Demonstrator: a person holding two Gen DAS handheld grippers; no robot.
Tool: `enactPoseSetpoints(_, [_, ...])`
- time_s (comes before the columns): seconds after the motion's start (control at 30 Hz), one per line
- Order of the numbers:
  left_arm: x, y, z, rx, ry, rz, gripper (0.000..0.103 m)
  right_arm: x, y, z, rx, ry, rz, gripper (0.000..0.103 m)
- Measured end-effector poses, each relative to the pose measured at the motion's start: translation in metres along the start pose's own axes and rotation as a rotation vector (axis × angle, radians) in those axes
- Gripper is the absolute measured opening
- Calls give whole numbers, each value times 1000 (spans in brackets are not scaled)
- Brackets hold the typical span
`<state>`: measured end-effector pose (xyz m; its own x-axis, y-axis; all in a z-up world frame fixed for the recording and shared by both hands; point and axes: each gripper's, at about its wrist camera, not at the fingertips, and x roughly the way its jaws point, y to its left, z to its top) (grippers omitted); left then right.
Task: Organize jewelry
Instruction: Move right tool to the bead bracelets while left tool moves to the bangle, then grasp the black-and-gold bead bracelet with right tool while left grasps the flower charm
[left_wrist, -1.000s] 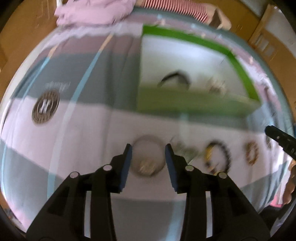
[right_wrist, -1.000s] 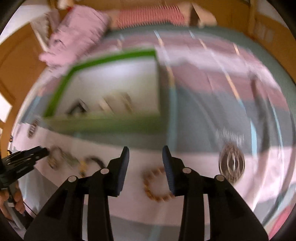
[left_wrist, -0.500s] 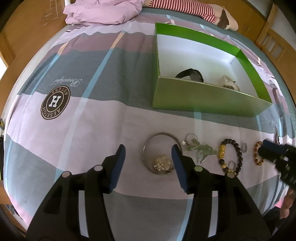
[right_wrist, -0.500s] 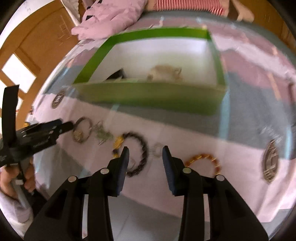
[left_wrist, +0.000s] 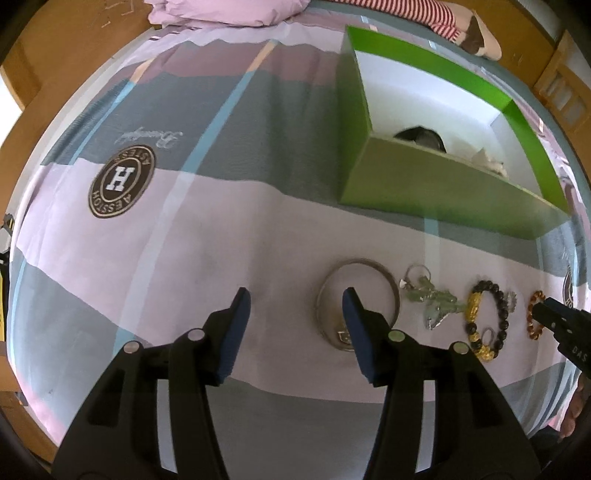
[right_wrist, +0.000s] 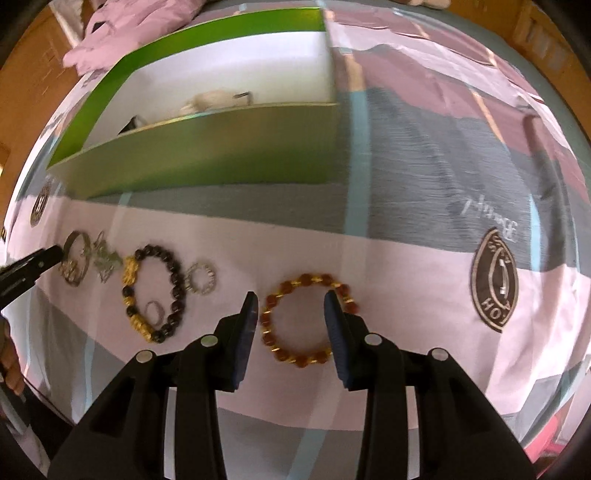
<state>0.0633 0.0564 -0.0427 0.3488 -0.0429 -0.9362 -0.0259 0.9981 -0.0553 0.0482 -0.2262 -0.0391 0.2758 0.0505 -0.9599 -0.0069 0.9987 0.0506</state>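
A row of jewelry lies on the striped bedspread in front of a green box (left_wrist: 436, 188) (right_wrist: 207, 147). My right gripper (right_wrist: 291, 314) is open, its fingers straddling a red-and-gold bead bracelet (right_wrist: 306, 319) (left_wrist: 535, 314). Left of it lie a small silver ring (right_wrist: 200, 277), a black-and-gold bead bracelet (right_wrist: 153, 293) (left_wrist: 485, 319), a pale green charm (left_wrist: 432, 302) (right_wrist: 105, 260) and a silver bangle (left_wrist: 358, 301) (right_wrist: 75, 262). My left gripper (left_wrist: 295, 312) is open, its right finger over the bangle. The box holds a dark band (left_wrist: 421, 138) and a pale piece (right_wrist: 210, 101).
The bedspread carries round brown logo patches (left_wrist: 122, 181) (right_wrist: 495, 278). A pink quilt (left_wrist: 229, 9) and a striped pillow (left_wrist: 399, 7) lie at the bed's far end. Wooden furniture (left_wrist: 565, 92) borders the bed. A hand (right_wrist: 11, 365) shows at the left edge.
My right gripper swung right from the black bracelet onto the red-and-gold bracelet. My left gripper shifted left, so the bangle now sits by its right finger, and opened wider.
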Motion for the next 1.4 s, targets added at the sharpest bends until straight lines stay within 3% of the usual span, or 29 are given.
enactPoseSetpoints(0.17, [13,-3,2,10,17,34,40,3,3,4,12,4,-19,38])
enactPoseSetpoints(0.37, [16,0,6,3,9,35,37,7,0,15,58,-10,-20,38])
enactPoseSetpoints(0.43, [13,-3,5,14,-10,26,4,3,-1,14,58,-22,12,38])
enactPoseSetpoints(0.6, [8,-2,8,2,-22,6,4,-3,21,13,-12,-36,116,35])
enactPoseSetpoints(0.67, [8,-3,9,4,-21,9,4,0,33,13,-50,-21,134,18])
enactPoseSetpoints(0.83, [10,-7,8,16,-21,21,4,11,61,8,-98,15,160,18])
enactPoseSetpoints(1.13, [12,-14,-3,40,-16,31,5,20,77,7,-138,2,76,18])
enactPoseSetpoints(1.2, [12,-14,-3,46,-20,39,5,17,77,5,-145,-16,70,9])
enactPoseSetpoints(1.4, [-2,0,1,-15,-38,-34,3,-3,64,4,-96,-65,118,9])
